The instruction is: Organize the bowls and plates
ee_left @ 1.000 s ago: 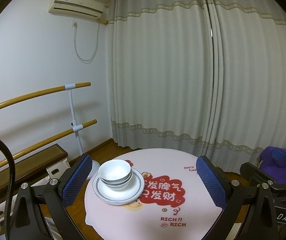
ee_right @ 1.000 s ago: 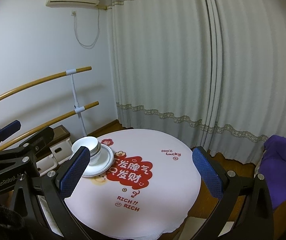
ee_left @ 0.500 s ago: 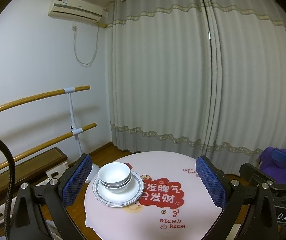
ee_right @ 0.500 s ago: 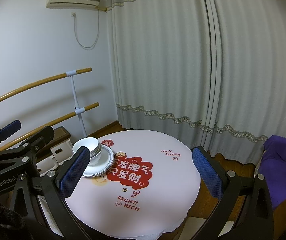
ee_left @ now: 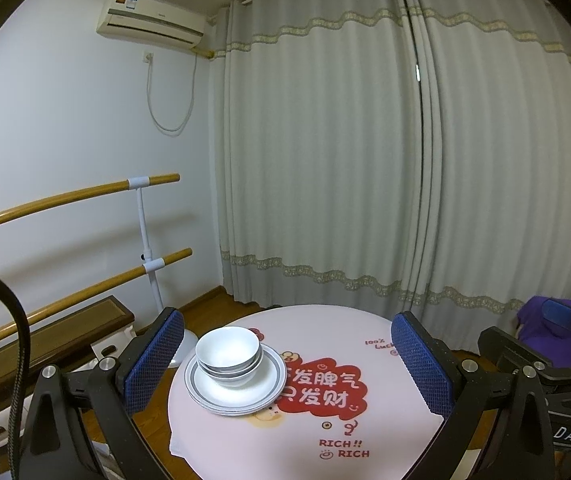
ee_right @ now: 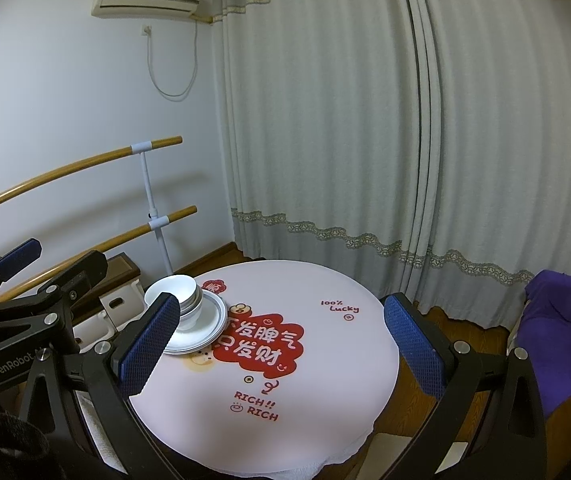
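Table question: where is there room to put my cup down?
The round pink-clothed table is bare on its right half, around the "100% Lucky" print, and near the "RICH!! RICH" print. Its left edge is crowded by stacked white bowls on grey-rimmed plates.

The white bowls (ee_left: 227,354) are sitting on white plates (ee_left: 241,390) ringed with thin grey bands, over a pale pink surface (ee_left: 369,432) showing a red cartoon splash and red lettering — "RICH!! RICH". Grey curtains (ee_left: 365,160) are carrying beige patterned trim, and the black grippers are wearing blue textured pads (ee_left: 421,364).
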The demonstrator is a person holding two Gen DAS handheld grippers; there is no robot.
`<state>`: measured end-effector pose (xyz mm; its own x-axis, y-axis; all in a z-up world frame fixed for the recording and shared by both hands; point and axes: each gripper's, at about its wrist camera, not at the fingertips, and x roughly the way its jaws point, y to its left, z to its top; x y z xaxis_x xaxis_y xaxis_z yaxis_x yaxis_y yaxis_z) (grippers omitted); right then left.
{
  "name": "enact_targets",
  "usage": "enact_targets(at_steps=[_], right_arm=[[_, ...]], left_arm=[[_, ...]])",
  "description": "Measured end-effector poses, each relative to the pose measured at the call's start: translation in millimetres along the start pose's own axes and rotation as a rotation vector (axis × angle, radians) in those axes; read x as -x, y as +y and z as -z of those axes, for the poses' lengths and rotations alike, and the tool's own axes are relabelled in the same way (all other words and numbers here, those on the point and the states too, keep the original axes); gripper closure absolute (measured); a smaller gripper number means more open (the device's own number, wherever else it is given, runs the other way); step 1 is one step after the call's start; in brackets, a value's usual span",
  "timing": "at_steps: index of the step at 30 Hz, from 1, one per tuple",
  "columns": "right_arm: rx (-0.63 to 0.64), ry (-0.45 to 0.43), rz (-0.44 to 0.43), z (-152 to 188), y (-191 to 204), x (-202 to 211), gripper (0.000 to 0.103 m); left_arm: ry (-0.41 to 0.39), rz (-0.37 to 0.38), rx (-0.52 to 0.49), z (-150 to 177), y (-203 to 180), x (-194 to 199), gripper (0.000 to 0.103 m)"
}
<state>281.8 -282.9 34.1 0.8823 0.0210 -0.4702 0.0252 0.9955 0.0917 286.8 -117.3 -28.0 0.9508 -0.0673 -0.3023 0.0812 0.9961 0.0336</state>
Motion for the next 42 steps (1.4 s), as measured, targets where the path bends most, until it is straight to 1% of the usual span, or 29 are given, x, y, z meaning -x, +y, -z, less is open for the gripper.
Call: enact_targets(at_steps=[9,19,27,32,39,42], right_arm=[[0.002,-0.010,0.005,-3,1,4,0.000],[0.001,-0.013,0.007,-5,2,5,0.000],[0.000,-0.027,0.011,-6,0,9,0.000],[-0.001,-0.034,0.008,-5,2,11,0.000],[-0.004,-0.033,0.009,-3,4,13,0.000],[-0.005,-0.032,0.009,-3,5,12,0.000]], left_arm=[[-0.019,0.005,0.009,1,1,0,0.001],[-0.020,0.006,0.012,3,2,-2,0.001],[-0.040,0.013,0.014,7,4,-3,0.001],[-0.068,0.009,0.009,13,5,2,0.001],[-0.045,0.011,0.010,14,4,-5,0.001],[-0.049,0.009,0.008,13,3,-5,0.001]])
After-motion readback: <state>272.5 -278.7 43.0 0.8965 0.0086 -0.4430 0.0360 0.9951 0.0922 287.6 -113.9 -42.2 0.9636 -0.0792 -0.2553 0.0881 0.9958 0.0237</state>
